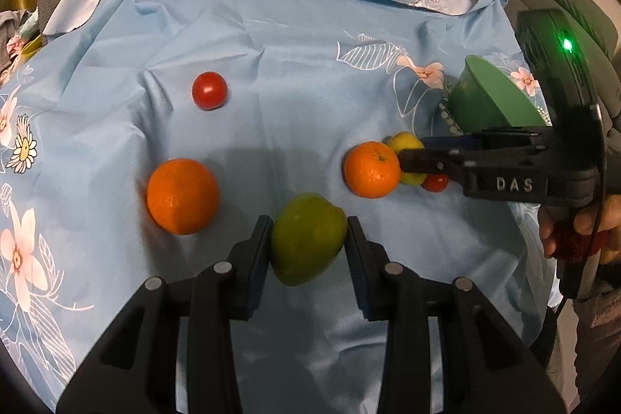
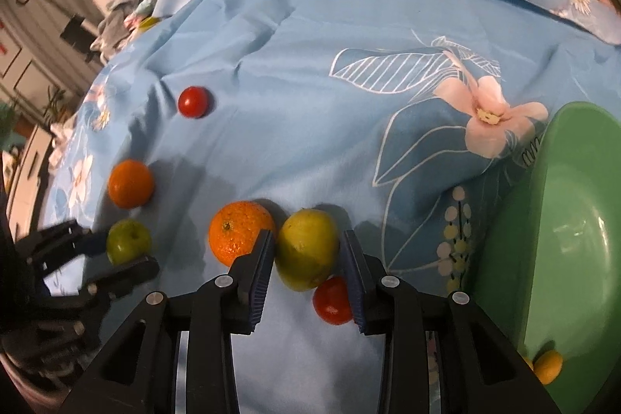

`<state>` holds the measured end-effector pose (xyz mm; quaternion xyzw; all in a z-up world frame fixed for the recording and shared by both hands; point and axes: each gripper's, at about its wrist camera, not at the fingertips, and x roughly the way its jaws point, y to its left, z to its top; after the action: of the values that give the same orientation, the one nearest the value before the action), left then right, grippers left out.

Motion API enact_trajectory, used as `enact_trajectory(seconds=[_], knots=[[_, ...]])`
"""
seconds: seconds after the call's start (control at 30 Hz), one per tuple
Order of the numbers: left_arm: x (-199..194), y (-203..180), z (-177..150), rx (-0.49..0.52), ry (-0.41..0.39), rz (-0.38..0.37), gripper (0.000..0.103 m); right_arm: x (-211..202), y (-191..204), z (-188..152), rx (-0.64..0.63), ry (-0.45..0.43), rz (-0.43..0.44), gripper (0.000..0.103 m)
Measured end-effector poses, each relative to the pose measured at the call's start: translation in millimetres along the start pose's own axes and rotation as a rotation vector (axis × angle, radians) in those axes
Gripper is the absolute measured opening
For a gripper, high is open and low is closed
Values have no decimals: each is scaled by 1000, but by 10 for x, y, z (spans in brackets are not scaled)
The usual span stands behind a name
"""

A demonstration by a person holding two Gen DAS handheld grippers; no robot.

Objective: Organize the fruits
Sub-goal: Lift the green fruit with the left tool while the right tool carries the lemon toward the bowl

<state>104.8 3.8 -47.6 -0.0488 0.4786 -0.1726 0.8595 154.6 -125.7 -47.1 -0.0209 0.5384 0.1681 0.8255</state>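
On the blue cloth (image 1: 291,45) | left gripper (image 1: 308,247) jaws clamp green apple (image 1: 306,243) | right gripper (image 2: 306,255) jaws apart around lemon (image 2: 306,251)

Smooth printed cloth (image 1: 295,57), glossy plastic bowl (image 2: 574,220), dimpled orange (image 2: 238,231), shiny tomato (image 1: 209,90)

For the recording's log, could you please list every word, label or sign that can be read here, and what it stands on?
"DAS": raised letters on the right gripper, seen from the left wrist.
"Swee…": white script on the blue cloth; the rest is lost in a fold. The right wrist view shows the same word blurred.
No other text is visible.
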Motion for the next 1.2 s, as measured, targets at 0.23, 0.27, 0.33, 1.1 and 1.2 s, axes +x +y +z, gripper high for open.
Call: enact_trajectory(seconds=[0.23,0.27,0.33,1.1,1.2], knots=[[-14,-9,-4,-1,-2,-2,37,162,193,-52,-136,61,-119,35],[-21,-10,-9,-4,-3,-4,37,172,201,-37,-133,59,-128,35],[-36,-6,-12,0,-6,1,37,199,199,-1,-133,63,-144,35],[-278,-157,4,29,-69,61,38,-331,210,-255,-82,-140,-79,38],[-355,-234,4,45,-84,69,38,-537,236,-357,-60,-192,-43,38]])
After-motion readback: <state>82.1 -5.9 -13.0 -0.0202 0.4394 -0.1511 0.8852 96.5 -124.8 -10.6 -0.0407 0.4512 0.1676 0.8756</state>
